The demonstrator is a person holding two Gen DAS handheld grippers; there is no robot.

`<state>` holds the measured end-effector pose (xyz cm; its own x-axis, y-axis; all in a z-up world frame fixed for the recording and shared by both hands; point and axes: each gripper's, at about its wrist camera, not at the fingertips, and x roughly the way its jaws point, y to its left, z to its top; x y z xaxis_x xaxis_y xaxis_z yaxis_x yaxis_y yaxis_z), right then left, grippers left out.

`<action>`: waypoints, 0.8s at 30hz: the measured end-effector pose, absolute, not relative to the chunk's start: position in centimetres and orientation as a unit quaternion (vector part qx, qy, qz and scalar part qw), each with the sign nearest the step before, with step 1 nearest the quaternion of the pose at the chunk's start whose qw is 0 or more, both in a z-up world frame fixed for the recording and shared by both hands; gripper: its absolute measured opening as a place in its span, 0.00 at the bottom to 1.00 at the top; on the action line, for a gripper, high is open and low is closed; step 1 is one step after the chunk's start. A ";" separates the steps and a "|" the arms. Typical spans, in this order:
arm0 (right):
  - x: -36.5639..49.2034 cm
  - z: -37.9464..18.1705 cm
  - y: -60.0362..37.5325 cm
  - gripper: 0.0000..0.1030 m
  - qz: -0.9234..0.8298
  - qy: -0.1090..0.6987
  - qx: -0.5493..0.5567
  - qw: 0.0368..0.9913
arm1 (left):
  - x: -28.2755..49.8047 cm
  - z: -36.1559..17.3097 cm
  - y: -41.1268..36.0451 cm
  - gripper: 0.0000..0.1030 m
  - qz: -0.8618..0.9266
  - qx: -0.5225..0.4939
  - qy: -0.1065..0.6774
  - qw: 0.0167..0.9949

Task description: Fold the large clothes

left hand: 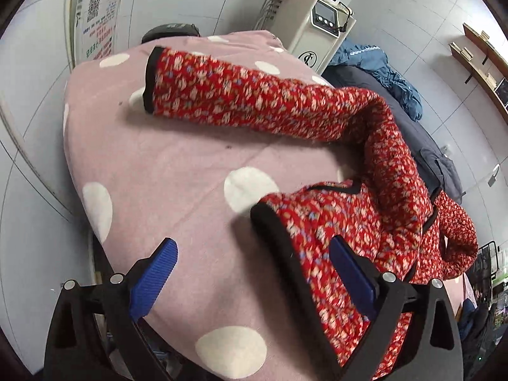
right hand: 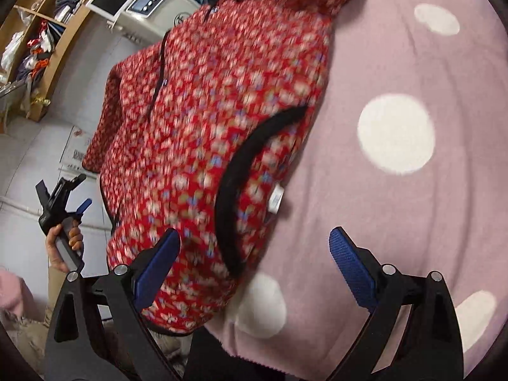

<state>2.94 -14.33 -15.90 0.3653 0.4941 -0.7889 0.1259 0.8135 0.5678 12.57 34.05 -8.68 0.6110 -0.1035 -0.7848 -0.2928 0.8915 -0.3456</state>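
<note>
Left wrist view: the red floral jacket sprawls across the pink polka-dot blanket, one sleeve stretched out flat toward the far end, black cuff showing. The left gripper hangs over the hem, jaws spread wide, nothing pinched; its right-side pad sits over the fabric, though touching or not, I can't tell. Behind the bed stands one white machine with a screen, and beside it a blue garment lying on a dark one. A poster leans on the wall.

Over on the right wrist view, the right gripper is also wide open and empty, hovering above the jacket's black-trimmed edge. A white label pokes out there. Wooden shelves crammed with clutter fill the corner. Down at the left, a hand grips the other tool's handle.

Count: two grippers, one jacket, one blanket.
</note>
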 end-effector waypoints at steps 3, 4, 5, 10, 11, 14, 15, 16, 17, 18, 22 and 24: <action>2.1 -17.2 -13.1 0.91 0.131 0.563 0.289 0.763 | 12.4 -10.1 34.2 0.91 0.055 -0.213 0.448 0.866; 2.0 -17.6 -12.8 0.91 0.132 0.566 0.297 0.758 | 12.6 -10.4 34.3 0.91 0.060 -0.211 0.450 0.866; 1.9 -17.8 -12.5 0.91 0.129 0.563 0.302 0.758 | 12.8 -10.8 34.4 0.91 0.062 -0.215 0.450 0.864; 2.4 -17.6 -11.5 0.91 0.142 0.550 0.314 0.761 | 13.8 -11.4 34.7 0.92 0.015 -0.301 0.419 0.857; 2.5 -17.9 -11.2 0.91 0.146 0.549 0.317 0.760 | 14.2 -11.5 34.4 0.94 0.009 -0.304 0.415 0.858; 2.6 -18.1 -10.6 0.91 0.146 0.543 0.322 0.762 | 16.7 -12.7 32.5 0.94 0.012 -0.267 0.438 0.858; 2.6 -18.0 -10.4 0.90 0.153 0.540 0.319 0.763 | 17.5 -13.3 31.7 0.93 0.014 -0.254 0.452 0.855; 2.9 -18.0 -9.7 0.82 0.170 0.539 0.317 0.761 | 18.3 -13.8 30.3 0.92 -0.003 -0.247 0.462 0.852; 3.2 -18.0 -9.3 0.77 0.179 0.540 0.318 0.759 | 18.6 -14.0 29.4 0.92 -0.014 -0.241 0.463 0.853; 3.5 -18.1 -9.0 0.74 0.179 0.542 0.319 0.757 | 18.8 -13.9 28.2 0.90 -0.021 -0.224 0.461 0.858; 3.9 -17.9 -9.0 0.37 0.182 0.538 0.323 0.757 | 19.2 -13.4 23.1 0.49 -0.018 -0.119 0.486 0.866; 3.8 -16.7 -10.2 0.23 0.183 0.528 0.330 0.761 | 18.7 -12.4 22.6 0.32 -0.022 -0.120 0.486 0.865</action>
